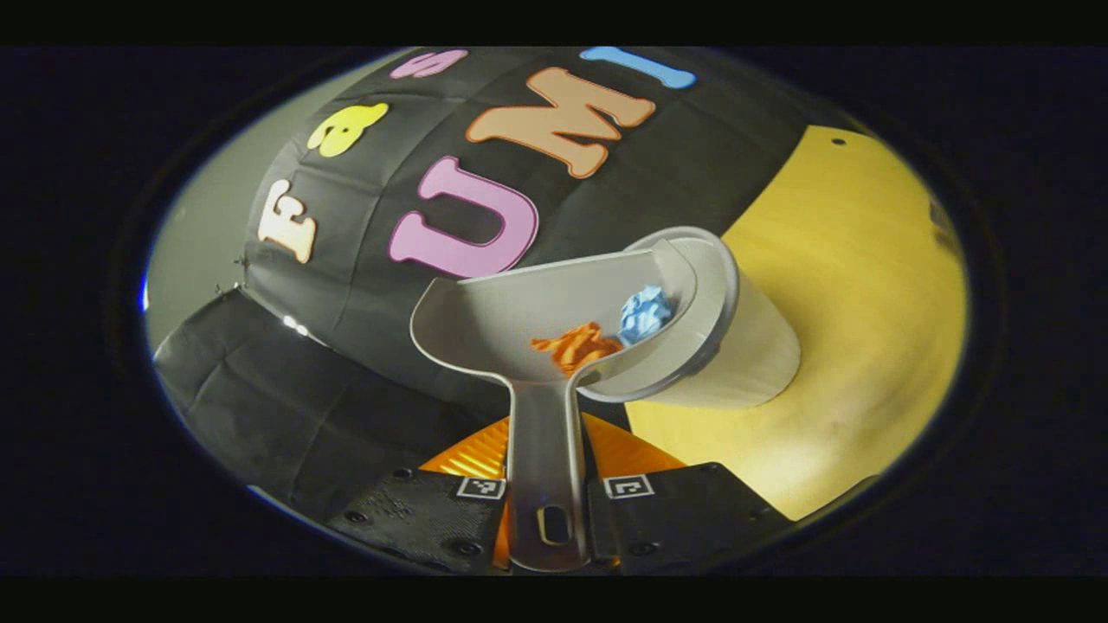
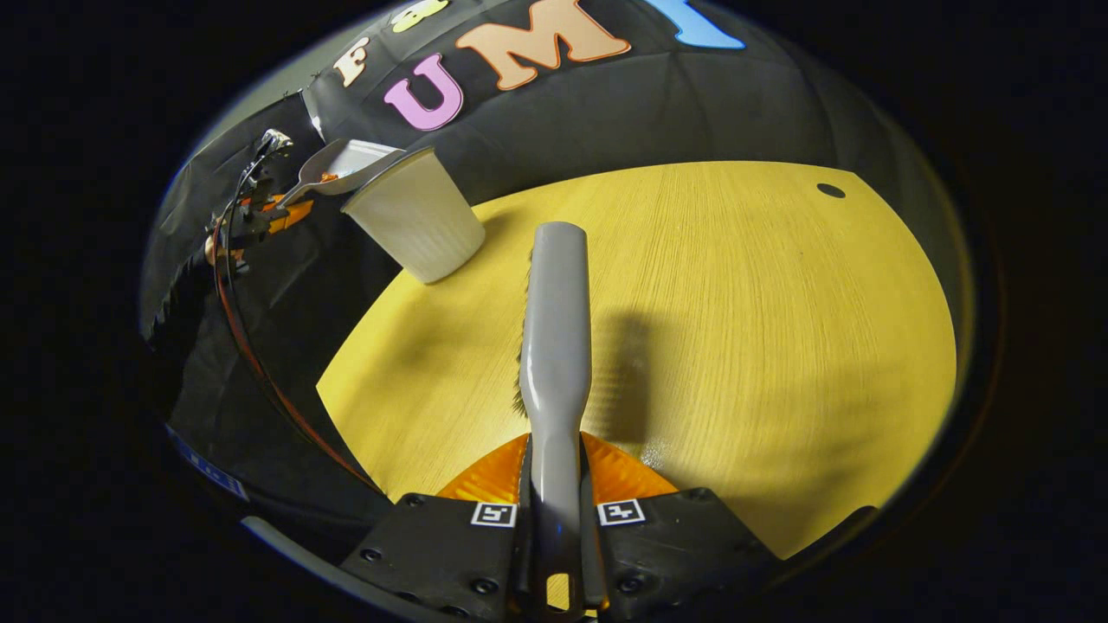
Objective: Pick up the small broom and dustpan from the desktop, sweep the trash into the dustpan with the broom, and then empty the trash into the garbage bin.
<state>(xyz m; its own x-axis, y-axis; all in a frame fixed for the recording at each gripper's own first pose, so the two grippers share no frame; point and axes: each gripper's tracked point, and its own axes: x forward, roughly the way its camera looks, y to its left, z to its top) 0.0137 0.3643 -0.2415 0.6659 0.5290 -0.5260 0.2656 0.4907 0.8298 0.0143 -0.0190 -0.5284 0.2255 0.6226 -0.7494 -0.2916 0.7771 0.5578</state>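
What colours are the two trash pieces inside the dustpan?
One trash piece is orange, the other light blue; best in the left gripper view.

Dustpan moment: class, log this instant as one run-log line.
phase: emptying | left hand-held gripper: shut on dustpan, tipped at garbage bin | orange scrap, blue scrap: in pan | right hand-held gripper: shut on broom

Looks like a staged recording booth, not anyone's actual home. Black cloth wall [image 2: 658, 112] hangs straight ahead of both tools as a backdrop, and more black sheeting [image 1: 286, 407] drapes down off to the left of the left one. The work surface is a light wood-grain desktop [image 2: 736, 329] with a cable hole [image 2: 831, 190] far ahead and to the right of the right tool. A bit of plain pale wall [image 1: 203, 234] peeks past the cloth's left edge.
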